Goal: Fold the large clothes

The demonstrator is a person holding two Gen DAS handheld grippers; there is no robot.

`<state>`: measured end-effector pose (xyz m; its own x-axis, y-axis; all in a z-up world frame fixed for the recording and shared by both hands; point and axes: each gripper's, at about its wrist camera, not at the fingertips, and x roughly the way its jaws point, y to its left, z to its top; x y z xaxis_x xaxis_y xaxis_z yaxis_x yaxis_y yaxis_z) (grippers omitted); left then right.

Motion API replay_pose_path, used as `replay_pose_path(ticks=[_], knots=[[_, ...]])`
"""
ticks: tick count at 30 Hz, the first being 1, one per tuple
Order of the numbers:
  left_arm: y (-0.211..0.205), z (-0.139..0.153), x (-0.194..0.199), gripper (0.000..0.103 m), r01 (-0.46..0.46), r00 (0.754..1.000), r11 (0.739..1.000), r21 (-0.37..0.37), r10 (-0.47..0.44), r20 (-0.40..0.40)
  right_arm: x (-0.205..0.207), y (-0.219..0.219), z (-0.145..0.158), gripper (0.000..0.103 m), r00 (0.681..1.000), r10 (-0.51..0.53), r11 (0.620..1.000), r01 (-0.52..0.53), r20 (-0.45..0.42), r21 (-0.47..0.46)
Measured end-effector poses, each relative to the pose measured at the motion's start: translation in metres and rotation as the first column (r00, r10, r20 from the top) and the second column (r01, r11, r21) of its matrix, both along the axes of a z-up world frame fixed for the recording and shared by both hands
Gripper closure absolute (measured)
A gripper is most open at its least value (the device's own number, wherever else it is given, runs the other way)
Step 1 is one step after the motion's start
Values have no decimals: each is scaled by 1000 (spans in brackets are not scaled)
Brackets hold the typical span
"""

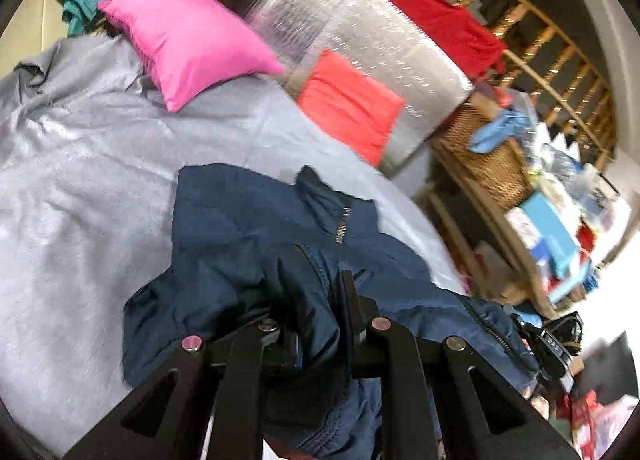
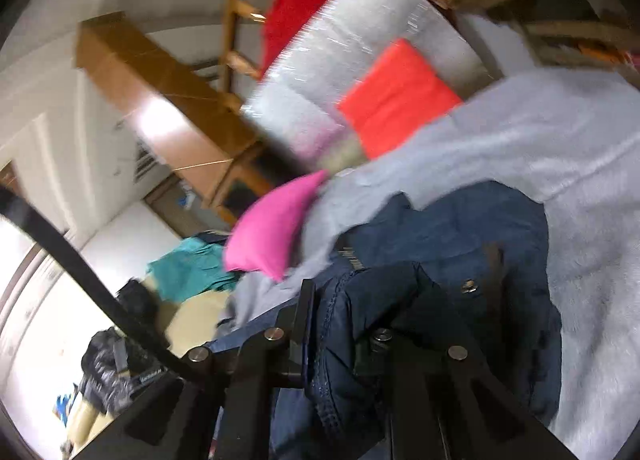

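Navy jacket (image 1: 256,219), a zippered garment, lies partly on the grey bed cover (image 1: 80,163), on the side away from the pink pillow (image 1: 188,43). Left gripper (image 1: 316,300) has its fingers clamped on a bunched fold; right gripper (image 2: 360,300) likewise pinches fabric of the jacket (image 2: 460,227). Two separate holds probably serve to lift and spread the cloth flat for folding.

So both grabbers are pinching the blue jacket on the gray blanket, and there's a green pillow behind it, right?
Almost. The pillow is pink, not green, as the left wrist view shows. The rest holds: the left gripper and right gripper both pinch the blue jacket on the gray blanket.
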<state>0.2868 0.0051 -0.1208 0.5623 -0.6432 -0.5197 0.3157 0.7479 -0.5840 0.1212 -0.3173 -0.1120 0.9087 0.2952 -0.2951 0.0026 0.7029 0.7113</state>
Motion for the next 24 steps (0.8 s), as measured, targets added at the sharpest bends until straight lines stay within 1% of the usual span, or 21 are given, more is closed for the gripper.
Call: replay_pose_path(ticks=[2,5,8,11,13,15,16,18,19,20,21,22,23,24], knots=[[-3,-16,23,88,-27,999,1000,-6,27,-46,25,-6,-12,90,998,-15,1000,17,-61,22],[-4,-30,52,88,-61,992,997,-44,56,-111,54,-19,-22,90,995,-25,999,29,-96,40],[-7,-33,74,88,-71,990,995,-67,62,-128,76,-33,-30,90,994,-26,996,34,-102,79],[-12,-37,97,86,-83,986,994,-70,72,-150,104,-47,-41,89,992,-21,988,39,-124,147],[-15,-41,111,83,-95,982,993,-72,81,-172,121,-51,-42,87,991,-17,987,38,-134,154],[-16,-44,127,82,-100,977,991,-93,80,-196,137,-56,-46,87,987,-14,983,43,-158,178],[-16,-44,135,80,-102,974,989,-110,76,-215,142,-58,-50,86,985,-15,978,50,-171,202],[-13,-47,146,68,-106,963,982,-159,61,-262,155,-68,-59,78,978,-10,956,71,-210,284],[-10,-47,149,53,-105,960,973,-204,46,-275,161,-71,-62,76,975,-5,947,77,-223,312],[-7,-48,151,36,-103,959,961,-256,27,-283,165,-76,-65,69,973,7,930,78,-229,359],[-3,-48,152,31,-104,957,944,-313,10,-289,167,-79,-66,60,976,12,918,76,-218,389],[1,-47,151,28,-110,958,929,-353,4,-287,167,-82,-66,55,979,13,907,74,-201,414],[7,-43,149,25,-117,961,914,-388,6,-276,166,-85,-66,45,983,13,895,71,-183,441],[11,-40,148,23,-120,964,907,-404,9,-265,163,-88,-63,35,988,3,881,72,-156,468]])
